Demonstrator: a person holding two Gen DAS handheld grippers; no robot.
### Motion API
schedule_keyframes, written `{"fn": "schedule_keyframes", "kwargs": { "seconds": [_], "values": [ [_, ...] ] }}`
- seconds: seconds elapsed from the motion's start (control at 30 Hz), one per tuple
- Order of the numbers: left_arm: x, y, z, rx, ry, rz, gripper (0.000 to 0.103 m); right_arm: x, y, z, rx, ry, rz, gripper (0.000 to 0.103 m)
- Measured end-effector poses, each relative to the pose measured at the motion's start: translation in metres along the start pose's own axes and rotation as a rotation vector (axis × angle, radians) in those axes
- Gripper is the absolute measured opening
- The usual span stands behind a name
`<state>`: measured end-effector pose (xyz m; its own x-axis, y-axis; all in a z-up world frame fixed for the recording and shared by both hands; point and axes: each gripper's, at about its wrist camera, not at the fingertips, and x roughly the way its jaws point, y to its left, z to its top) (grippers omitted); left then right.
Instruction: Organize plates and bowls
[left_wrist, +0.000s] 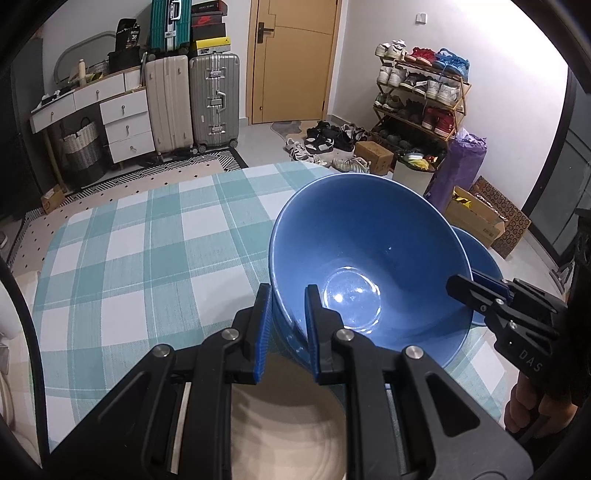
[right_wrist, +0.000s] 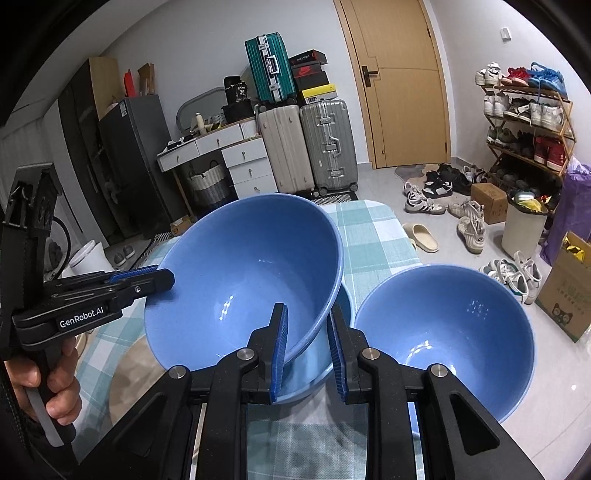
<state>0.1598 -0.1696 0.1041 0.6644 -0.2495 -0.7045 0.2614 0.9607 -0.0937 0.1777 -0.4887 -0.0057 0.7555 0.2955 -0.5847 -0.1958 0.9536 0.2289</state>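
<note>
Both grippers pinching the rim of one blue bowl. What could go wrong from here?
1. Large blue ceramic-looking bowl hangs tilted from thin rim pinches by left gripper and right gripper; it may slip or twist.
2. Lowered off-centre, it could clip the blue bowl beneath it.
3. Second blue bowl sits close alongside.

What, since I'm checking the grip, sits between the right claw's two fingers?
The rim of the tilted blue bowl sits there, pinched by the right claw; the right wrist view shows it.

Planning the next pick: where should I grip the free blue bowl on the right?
Pinch the free blue bowl at its near rim, coming from above with the right gripper, one finger inside, one outside. It stands upright and empty, with thin flaring walls.
</note>
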Motion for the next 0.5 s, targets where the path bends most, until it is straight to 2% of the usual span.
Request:
{"fn": "schedule_keyframes", "kwargs": {
  "seconds": [0.2,0.5],
  "values": [
    [0.016,0.001,-0.006,0.009,0.010,0.015,0.013,0.011,0.006,-0.007,-0.025,0.002,-0.050,0.022],
    [0.045,0.003,-0.014,0.016,0.026,0.035,0.013,0.028,0.004,-0.015,-0.034,0.013,-0.074,0.023]
  ]
}}
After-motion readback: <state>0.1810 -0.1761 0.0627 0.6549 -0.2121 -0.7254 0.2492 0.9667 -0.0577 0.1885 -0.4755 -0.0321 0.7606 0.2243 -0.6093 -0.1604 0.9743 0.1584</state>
